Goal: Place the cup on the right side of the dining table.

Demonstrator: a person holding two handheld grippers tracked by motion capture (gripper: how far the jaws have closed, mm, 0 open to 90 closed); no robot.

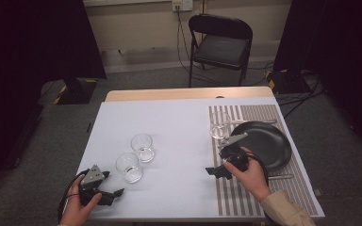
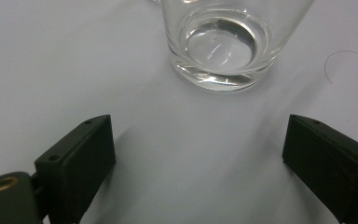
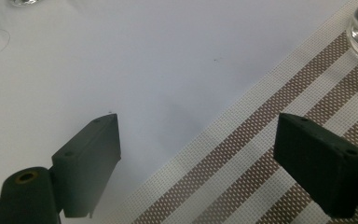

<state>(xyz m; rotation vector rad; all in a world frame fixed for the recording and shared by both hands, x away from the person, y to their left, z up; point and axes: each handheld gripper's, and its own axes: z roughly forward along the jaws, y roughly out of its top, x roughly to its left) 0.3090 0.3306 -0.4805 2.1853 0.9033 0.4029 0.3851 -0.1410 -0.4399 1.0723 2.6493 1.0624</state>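
Before the left gripper (image 2: 198,154), fingers apart, an upright glass (image 2: 223,44); right gripper (image 3: 198,158) likewise apart.

A white table cover (image 1: 169,127) carries clear glasses (image 1: 143,147), a brown-and-white striped placemat (image 1: 264,188) and a black plate (image 1: 268,143); the gripper jaws are black.
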